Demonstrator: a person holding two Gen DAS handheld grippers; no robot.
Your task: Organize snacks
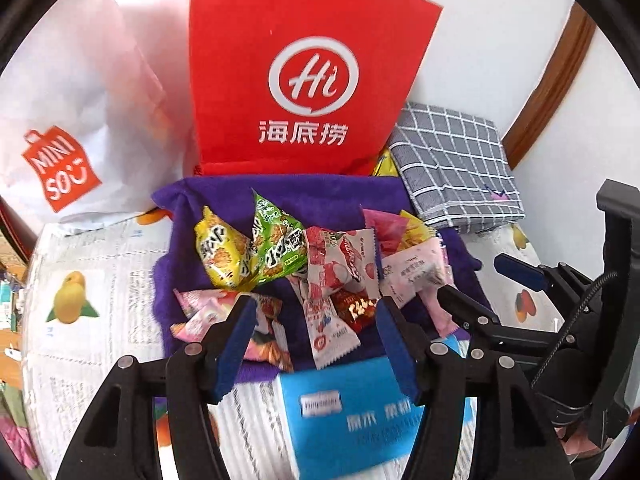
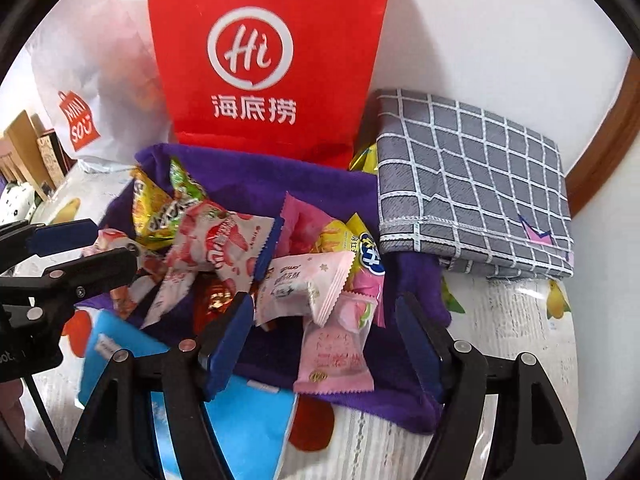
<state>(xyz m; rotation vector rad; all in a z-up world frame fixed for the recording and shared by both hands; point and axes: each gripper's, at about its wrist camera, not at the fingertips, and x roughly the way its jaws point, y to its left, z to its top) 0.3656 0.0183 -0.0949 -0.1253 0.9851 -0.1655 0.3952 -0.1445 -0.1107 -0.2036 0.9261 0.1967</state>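
White wall backs a table spread with a fruit-printed tablecloth (image 1: 80,280), and against that wall stand a red Haidilao paper bag (image 1: 304,64) and a white Miniso bag (image 1: 68,128), with a folded grey checked cloth (image 2: 472,184) lying to the right. Just in front of the red bag lies a purple towel (image 1: 280,196), and on it sits the pile of snack packets (image 1: 320,268): a yellow and a green packet leaning together at the back left, strawberry-printed white wrappers in the middle, pink ones to the right. A blue tissue pack (image 1: 352,408) lies at the near edge of the towel, partly under the tools. From the left wrist view, the left gripper (image 1: 316,320) hangs over the near side of the pile with its blue-padded jaws spread wide and nothing between them but loose wrappers beneath; the right gripper (image 1: 476,280) appears at that view's right edge, likewise spread. Only the right wrist view shows a pale pink packet (image 2: 336,352) lying at the towel's front, between the right gripper's wide-apart fingers (image 2: 224,344), neither of which touches it, and a yellow packet tucked between the red bag and the checked cloth. It also catches wooden furniture at far left, and the left gripper (image 2: 100,248) pointing in from the left.
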